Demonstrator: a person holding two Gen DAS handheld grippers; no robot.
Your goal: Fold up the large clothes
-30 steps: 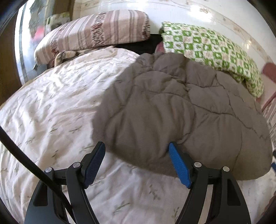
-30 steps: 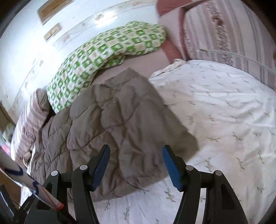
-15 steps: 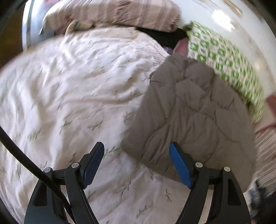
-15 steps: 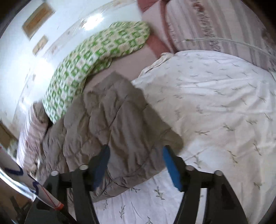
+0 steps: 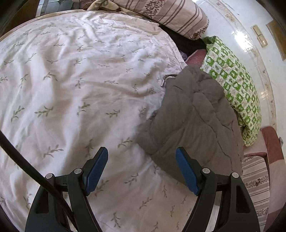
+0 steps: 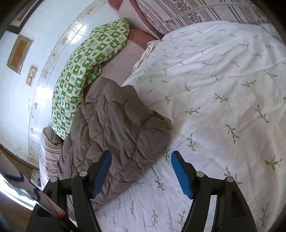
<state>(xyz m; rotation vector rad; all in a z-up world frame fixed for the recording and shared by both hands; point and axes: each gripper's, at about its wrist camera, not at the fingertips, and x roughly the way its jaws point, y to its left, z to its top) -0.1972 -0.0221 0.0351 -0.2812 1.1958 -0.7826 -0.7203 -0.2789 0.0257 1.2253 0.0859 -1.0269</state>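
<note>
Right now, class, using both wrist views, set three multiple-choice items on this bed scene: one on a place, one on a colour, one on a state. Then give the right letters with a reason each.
1. Where does the quilted garment lie?
A. On the white leaf-print bedcover, beside the checked pillow
B. On the floor
C. Over the striped pillow

2. What colour is the checked pillow?
A. Blue and white
B. Green and white
C. Plain red

3. How is the left gripper?
A. Shut on the garment
B. Shut on the bedcover
C. Open, holding nothing

Answers:
1 A: the grey-brown garment rests on the bedcover with the checked pillow along its far edge.
2 B: its squares are green on white in both views.
3 C: its blue fingers stand apart over bare bedcover.
</note>
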